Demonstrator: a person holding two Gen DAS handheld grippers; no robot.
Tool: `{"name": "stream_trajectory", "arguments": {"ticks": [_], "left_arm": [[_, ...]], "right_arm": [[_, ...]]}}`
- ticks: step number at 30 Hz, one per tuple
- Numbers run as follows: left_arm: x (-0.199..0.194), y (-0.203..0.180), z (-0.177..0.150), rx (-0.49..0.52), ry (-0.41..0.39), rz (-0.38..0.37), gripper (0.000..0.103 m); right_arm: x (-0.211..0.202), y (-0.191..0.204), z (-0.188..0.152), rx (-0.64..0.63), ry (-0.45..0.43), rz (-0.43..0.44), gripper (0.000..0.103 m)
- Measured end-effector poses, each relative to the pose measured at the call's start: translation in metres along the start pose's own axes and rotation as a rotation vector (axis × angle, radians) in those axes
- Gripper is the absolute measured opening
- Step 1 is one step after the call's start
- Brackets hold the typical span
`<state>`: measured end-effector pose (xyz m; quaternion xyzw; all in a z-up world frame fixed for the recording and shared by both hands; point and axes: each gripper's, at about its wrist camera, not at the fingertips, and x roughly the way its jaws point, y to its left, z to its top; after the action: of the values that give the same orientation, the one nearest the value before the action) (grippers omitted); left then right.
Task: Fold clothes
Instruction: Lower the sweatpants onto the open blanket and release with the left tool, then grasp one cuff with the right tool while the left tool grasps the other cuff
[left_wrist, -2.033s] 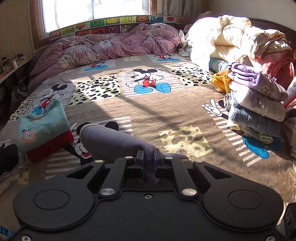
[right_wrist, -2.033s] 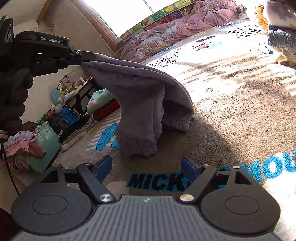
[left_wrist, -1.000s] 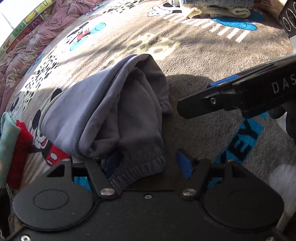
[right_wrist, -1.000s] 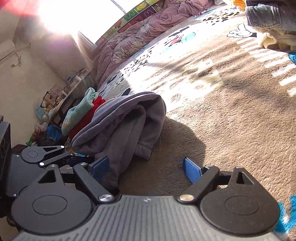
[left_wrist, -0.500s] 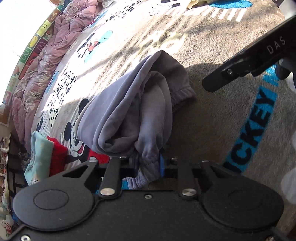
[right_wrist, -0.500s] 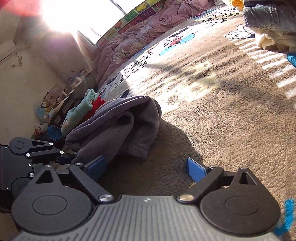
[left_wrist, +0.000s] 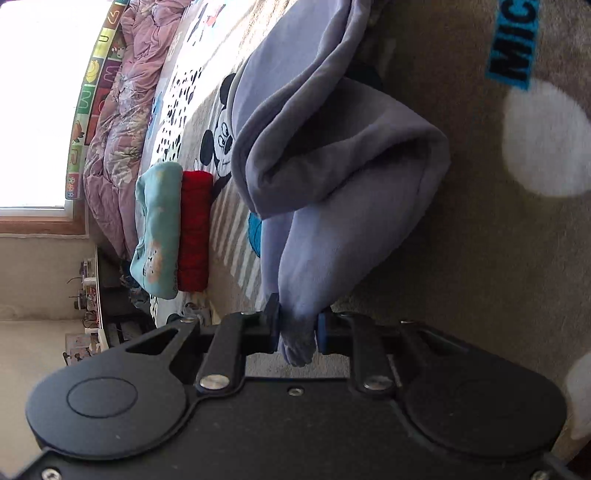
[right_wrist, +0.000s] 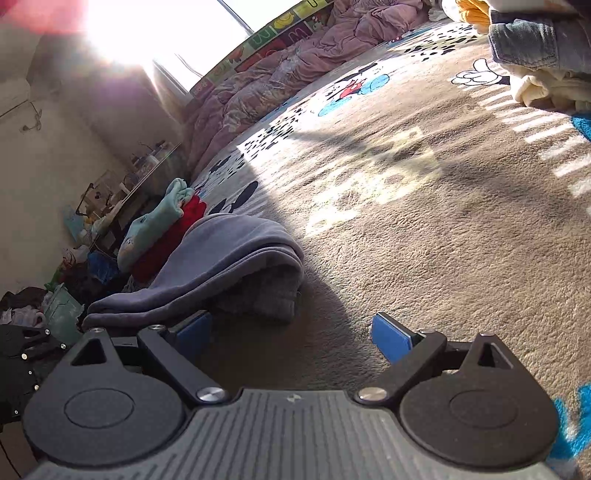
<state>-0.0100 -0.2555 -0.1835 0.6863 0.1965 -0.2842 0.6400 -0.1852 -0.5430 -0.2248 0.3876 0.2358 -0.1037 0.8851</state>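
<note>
The left claw (left_wrist: 297, 328) pinches one end of the folded grey fleece garment (left_wrist: 332, 155), hiding that tip. The garment stretches lengthwise straight ahead of this claw. The right claw (right_wrist: 291, 332) gapes empty, the garment's cuffed end (right_wrist: 273, 291) just ahead-left.

A grey fleece garment (left_wrist: 332, 155), folded over into a thick soft bundle with a ribbed cuff showing at one end, lies on the Mickey Mouse blanket (right_wrist: 424, 229) just beside a small stack of folded teal and red clothes (left_wrist: 173, 229), one bunched end pinched up.
</note>
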Motion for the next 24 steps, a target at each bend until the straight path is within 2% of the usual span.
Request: {"name": "stream_trajectory", "arguments": {"ticks": [5,10,13,15,17,18,20,22,24], "left_arm": [[0.019,0.008,-0.053,-0.009,0.116,0.034,0.017],[0.047,0.013,-0.104,-0.03,0.266,0.063,0.017],[0.061,0.01,-0.13,-0.044,0.361,0.045,0.018],[0.065,0.008,-0.141,-0.055,0.418,0.005,0.024],[0.063,0.011,-0.149,-0.081,0.454,-0.048,0.04],[0.059,0.015,-0.15,-0.091,0.452,-0.056,0.06],[0.047,0.031,-0.147,-0.17,0.405,-0.061,0.062],[0.029,0.056,-0.14,-0.299,0.334,-0.068,0.062],[0.012,0.071,-0.127,-0.356,0.267,-0.05,0.062]], "right_arm": [[0.004,0.002,-0.004,0.025,-0.005,0.026,0.097],[0.009,0.0,-0.007,0.085,0.001,0.094,0.097],[0.012,-0.001,-0.009,0.128,0.008,0.142,0.097],[0.014,-0.002,-0.009,0.156,0.013,0.17,0.097],[0.016,-0.004,-0.009,0.204,0.019,0.207,0.097],[0.017,-0.006,-0.009,0.234,0.023,0.23,0.097],[0.019,-0.008,-0.01,0.283,0.03,0.264,0.097],[0.021,-0.01,-0.01,0.323,0.034,0.286,0.097],[0.022,-0.012,-0.011,0.376,0.033,0.301,0.097]]}}
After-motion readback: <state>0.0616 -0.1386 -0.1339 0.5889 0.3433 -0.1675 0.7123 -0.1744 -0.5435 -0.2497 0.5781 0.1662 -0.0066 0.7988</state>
